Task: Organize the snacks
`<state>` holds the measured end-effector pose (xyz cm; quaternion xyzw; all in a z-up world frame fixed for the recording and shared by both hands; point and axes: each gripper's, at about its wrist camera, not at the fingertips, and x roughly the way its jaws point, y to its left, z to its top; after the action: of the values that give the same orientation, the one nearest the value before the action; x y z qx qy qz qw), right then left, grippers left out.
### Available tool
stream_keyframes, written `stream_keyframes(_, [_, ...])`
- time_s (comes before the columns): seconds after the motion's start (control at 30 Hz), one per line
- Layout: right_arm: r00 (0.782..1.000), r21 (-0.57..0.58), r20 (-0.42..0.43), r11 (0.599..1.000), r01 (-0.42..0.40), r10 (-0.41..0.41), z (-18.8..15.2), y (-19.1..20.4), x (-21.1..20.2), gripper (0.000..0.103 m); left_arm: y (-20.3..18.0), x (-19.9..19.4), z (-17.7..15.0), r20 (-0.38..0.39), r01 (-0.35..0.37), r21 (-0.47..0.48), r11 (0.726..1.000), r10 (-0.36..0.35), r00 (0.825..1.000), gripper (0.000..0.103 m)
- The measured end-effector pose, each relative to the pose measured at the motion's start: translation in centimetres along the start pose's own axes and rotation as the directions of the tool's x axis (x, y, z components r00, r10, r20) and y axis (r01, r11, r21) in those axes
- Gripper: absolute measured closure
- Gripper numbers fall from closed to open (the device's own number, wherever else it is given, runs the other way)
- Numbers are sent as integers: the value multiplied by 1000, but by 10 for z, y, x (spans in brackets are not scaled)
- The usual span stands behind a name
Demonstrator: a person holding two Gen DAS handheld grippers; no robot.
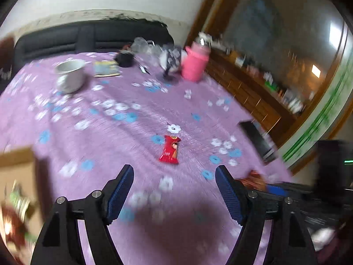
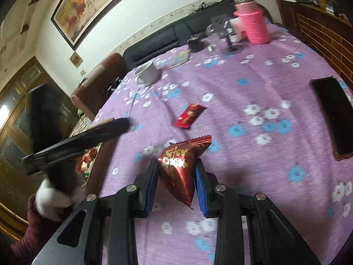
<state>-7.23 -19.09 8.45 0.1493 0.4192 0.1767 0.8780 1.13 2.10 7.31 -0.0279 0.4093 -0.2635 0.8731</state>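
Closest to us, our right gripper (image 2: 176, 172) is clamped on a dark red foil snack packet (image 2: 181, 165) with gold lettering, its blue pads (image 2: 199, 187) pressing both sides, held above a desk covered in a purple flowered cloth (image 2: 253, 154). Our left gripper (image 1: 174, 190) has its jaws spread wide apart and holds nothing, hovering over the same cloth. Just ahead of it lies a small red snack packet (image 1: 169, 152), flat on the desk and untouched; in the right wrist view the same packet sits beyond the held one. To the left, a cardboard box (image 1: 15, 176) at the desk edge contains blurred wrappers. Farther back stand a white mug (image 2: 148, 73), a pink woven container (image 2: 254, 26) and some clear glassware (image 2: 215, 33). A black phone (image 2: 333, 114) lies near the right edge of the desk.
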Motion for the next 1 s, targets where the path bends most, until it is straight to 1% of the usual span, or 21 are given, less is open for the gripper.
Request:
stream_keyframes(0.1, [1000, 6, 18, 1000, -12, 12, 2, -15, -9, 72, -17, 49, 14, -60, -66, 86, 994, 72, 996, 24])
stream_keyframes(0.17, [999, 12, 24, 1000, -23, 23, 2, -22, -10, 72, -21, 69, 17, -88, -93, 113, 989, 103, 991, 28])
stream_keyframes(0.23, [999, 22, 26, 999, -36, 35, 3, -28, -9, 72, -22, 93, 20, -122, -130, 143, 981, 147, 982, 40])
stream_keyframes(0.27, [999, 28, 26, 999, -42, 42, 4, -32, -8, 72, -20, 102, 21, -138, -144, 152, 978, 166, 976, 44])
stream_keyframes(0.3, [999, 34, 25, 998, -47, 46, 4, -35, -6, 72, -19, 110, 21, -156, -151, 159, 976, 176, 972, 56])
stream_keyframes(0.33, [999, 38, 25, 998, -50, 49, 4, -37, -6, 72, -18, 117, 21, -171, -156, 164, 974, 184, 968, 65])
stream_keyframes(0.37, [998, 42, 24, 998, -53, 52, 4, -40, -4, 72, -19, 118, 22, -157, -159, 169, 973, 186, 970, 69])
stream_keyframes(0.4, [998, 45, 23, 997, -55, 54, 4, -41, -3, 72, -19, 119, 23, -166, -153, 160, 975, 180, 970, 81])
stream_keyframes(0.47, [998, 51, 22, 997, -58, 57, 5, -43, -1, 72, -17, 117, 23, -164, -146, 144, 979, 169, 972, 82])
stream_keyframes(0.63, [998, 51, 13, 997, -57, 56, 2, -40, 3, 72, -14, 104, 16, -142, -165, 144, 976, 186, 972, 83])
stream_keyframes(0.73, [998, 33, 10, 998, -58, 57, 2, -30, 3, 72, -8, 82, 12, -111, -152, 93, 984, 162, 981, 83])
stream_keyframes(0.87, [997, -7, 5, 997, -71, 72, 1, -8, 3, 72, 7, 36, 4, -49, -135, -2, 991, 134, 990, 83])
stream_keyframes(1.0, [995, -75, -22, 992, -101, 100, 1, 28, 13, 72, 31, -27, -14, 35, -132, -100, 986, 136, 990, 83])
